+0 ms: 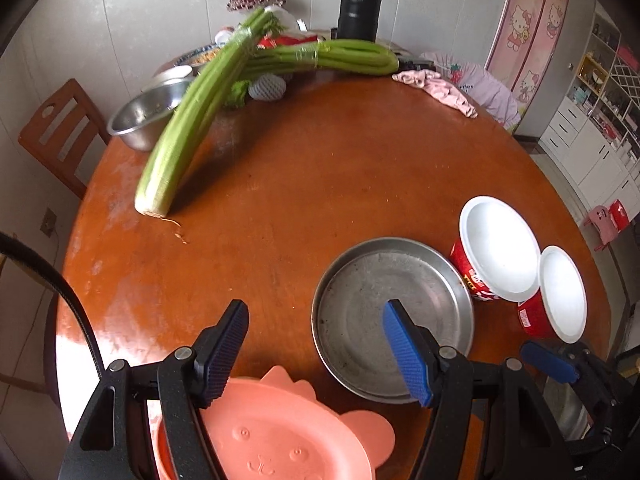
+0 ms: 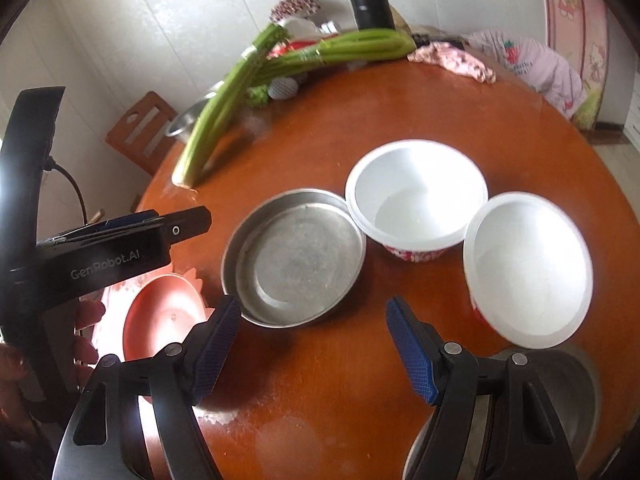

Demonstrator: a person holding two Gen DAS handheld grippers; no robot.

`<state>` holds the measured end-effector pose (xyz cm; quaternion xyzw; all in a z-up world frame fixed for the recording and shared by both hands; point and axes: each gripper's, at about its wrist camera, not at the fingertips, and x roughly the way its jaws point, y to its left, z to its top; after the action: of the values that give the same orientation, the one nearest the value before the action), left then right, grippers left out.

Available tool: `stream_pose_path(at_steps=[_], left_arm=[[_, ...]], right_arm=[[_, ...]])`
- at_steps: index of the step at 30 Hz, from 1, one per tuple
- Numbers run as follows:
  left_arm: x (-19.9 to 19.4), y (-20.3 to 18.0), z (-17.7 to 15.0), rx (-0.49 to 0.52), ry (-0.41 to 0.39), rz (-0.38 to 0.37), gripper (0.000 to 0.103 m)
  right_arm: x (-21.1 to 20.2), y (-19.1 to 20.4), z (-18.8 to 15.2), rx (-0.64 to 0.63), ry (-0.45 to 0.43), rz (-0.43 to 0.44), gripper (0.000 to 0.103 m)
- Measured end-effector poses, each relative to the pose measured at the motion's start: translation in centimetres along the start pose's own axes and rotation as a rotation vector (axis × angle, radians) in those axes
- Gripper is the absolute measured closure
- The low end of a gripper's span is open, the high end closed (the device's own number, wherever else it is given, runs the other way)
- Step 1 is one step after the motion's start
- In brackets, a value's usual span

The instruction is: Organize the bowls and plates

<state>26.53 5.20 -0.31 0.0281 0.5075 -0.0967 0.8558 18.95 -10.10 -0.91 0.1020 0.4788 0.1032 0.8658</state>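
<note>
A pink animal-shaped plate (image 1: 288,436) lies at the near table edge, just below my left gripper (image 1: 316,344), which is open with nothing between its pads. A shallow steel plate (image 1: 392,320) sits right of it; my right pad overlaps its rim in the picture. Two red bowls with white insides stand beyond: one (image 2: 416,208) beside the steel plate (image 2: 296,256), the other (image 2: 528,268) nearer. My right gripper (image 2: 314,344) hangs open over bare table between them. The right wrist view shows the left gripper (image 2: 192,220) side-on above the pink plate (image 2: 160,316).
Long celery bunches (image 1: 192,120) lie across the back left, over a steel bowl (image 1: 140,120). A black flask (image 1: 360,4) and pink cloth (image 1: 436,88) sit at the far edge. A steel vessel (image 2: 568,396) is under the right gripper. A wooden chair (image 1: 56,132) stands left.
</note>
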Motion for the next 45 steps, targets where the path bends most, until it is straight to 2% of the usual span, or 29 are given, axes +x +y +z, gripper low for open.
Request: stream_pose_path(at_steps=[6,11,20,26,28,31,35,40,45], left_arm=[[2.6,0.3,0.3,0.011,0.037,-0.019,0.034],[4.1,0.4,0.3,0.007,0.07,-0.046,0.034],[5.0,0.8,0.2,-0.001,0.085,-0.061,0.039],[6.0,0.4,0.0,0.012,0.113,-0.076,0.051],[6.3,0.2,-0.1,0.015,0.12,-0.086,0.06],[6.8,-0.1,-0.2,0.023,0.132,-0.107,0.066],[6.8,-0.7,-0.3,0.048,0.122,-0.104,0.067],[6.6,-1.2,-0.4,0.075,0.104,-0.065,0.067],[5.3,-1.5,-0.5,0.088,0.053,-0.071,0.067]], right_arm=[[2.3,0.0,0.2,0.029,0.043,-0.046,0.027],[3.1,0.2,0.2,0.031,0.042,-0.073,0.027],[4.3,0.1,0.4,0.052,0.057,-0.066,0.027],[5.4,-0.2,0.5,0.07,0.086,-0.056,0.031],[5.7,-0.4,0.4,0.085,0.101,-0.036,0.033],[5.7,-0.4,0.4,0.082,0.094,-0.034,0.034],[5.8,-0.2,0.5,0.073,0.089,-0.021,0.036],[6.0,0.1,0.5,0.051,0.085,-0.028,0.036],[6.1,0.0,0.7,0.058,0.08,-0.021,0.036]])
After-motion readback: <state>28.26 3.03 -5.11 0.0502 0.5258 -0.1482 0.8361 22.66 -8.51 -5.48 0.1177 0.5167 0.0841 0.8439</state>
